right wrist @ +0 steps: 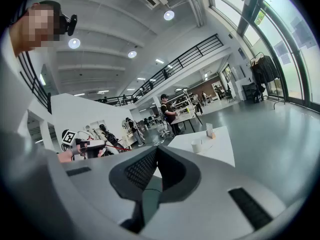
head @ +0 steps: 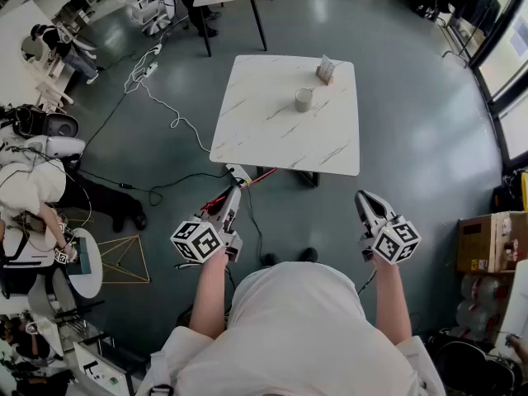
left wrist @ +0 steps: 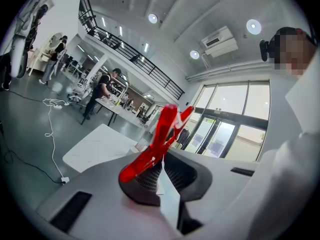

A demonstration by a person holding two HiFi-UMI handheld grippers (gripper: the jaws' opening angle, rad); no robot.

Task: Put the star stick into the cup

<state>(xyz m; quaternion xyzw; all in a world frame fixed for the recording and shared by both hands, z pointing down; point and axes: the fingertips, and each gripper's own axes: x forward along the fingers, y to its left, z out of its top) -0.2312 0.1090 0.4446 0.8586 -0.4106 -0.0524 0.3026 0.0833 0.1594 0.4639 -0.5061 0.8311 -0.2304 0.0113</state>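
A red star stick [left wrist: 161, 136] is clamped in my left gripper [left wrist: 159, 168] and rises up and to the right out of the shut jaws. In the head view the left gripper [head: 233, 191] hovers over the floor just short of the white marble table [head: 264, 130], with the star stick [head: 260, 177] reaching toward the table's near edge. A pale cup [head: 304, 99] stands upright on the table's far right part. My right gripper [head: 364, 197] is level with the left one, well short of the table. Its jaws [right wrist: 152, 159] are shut with nothing in them. The cup [right wrist: 197, 145] shows small ahead of it.
A small card holder [head: 326, 70] stands behind the cup. A power strip [head: 239, 174] and cables [head: 165, 106] lie on the floor left of the table. A cardboard box [head: 488, 242] is at the right, a gold wire frame [head: 124, 262] and cluttered desks at the left.
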